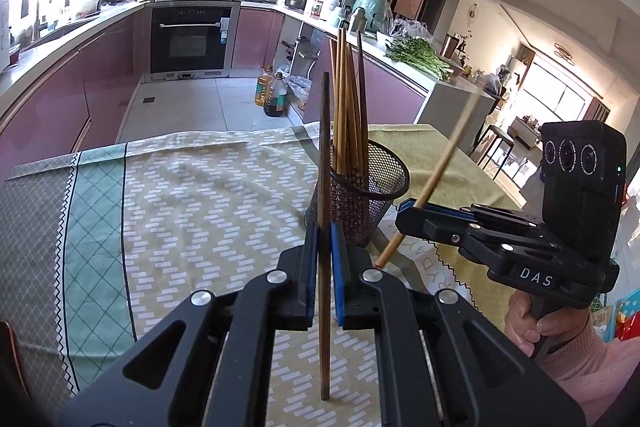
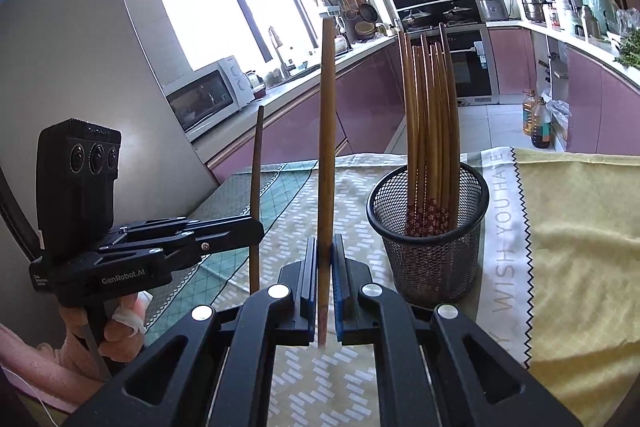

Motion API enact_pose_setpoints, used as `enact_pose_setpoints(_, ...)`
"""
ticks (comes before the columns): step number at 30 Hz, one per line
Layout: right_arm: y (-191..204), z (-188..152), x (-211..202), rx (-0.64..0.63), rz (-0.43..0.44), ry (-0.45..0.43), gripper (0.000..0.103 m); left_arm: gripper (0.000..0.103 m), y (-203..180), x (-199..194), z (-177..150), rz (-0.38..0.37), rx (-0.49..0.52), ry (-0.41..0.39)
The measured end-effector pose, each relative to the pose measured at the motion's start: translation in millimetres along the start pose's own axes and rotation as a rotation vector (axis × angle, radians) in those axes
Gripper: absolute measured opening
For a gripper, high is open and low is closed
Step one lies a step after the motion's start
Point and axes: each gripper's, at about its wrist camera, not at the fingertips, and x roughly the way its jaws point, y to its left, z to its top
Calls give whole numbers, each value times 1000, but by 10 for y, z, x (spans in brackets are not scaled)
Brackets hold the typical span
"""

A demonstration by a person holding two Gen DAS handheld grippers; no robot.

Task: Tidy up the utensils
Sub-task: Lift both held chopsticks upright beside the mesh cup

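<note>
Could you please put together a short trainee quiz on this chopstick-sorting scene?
1. True or false: both grippers are empty.
2. What does the left gripper hold?
A. a spoon
B. a dark chopstick
C. nothing
3. Fill in: the sorted chopsticks stand in a black mesh ____.

Key:
1. False; the right gripper grips a light chopstick too.
2. B
3. holder

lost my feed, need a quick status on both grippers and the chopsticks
Left gripper shut on dark chopstick. Right gripper shut on light chopstick. Mesh holder upright on cloth, bundle inside. Nothing in the way.
</note>
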Motion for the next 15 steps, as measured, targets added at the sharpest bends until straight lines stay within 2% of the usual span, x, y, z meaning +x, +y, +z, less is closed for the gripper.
enact_pose_setpoints(15,59,55,-114,-36,-43,-20,6,7,-24,-69,47,-5,5,-25)
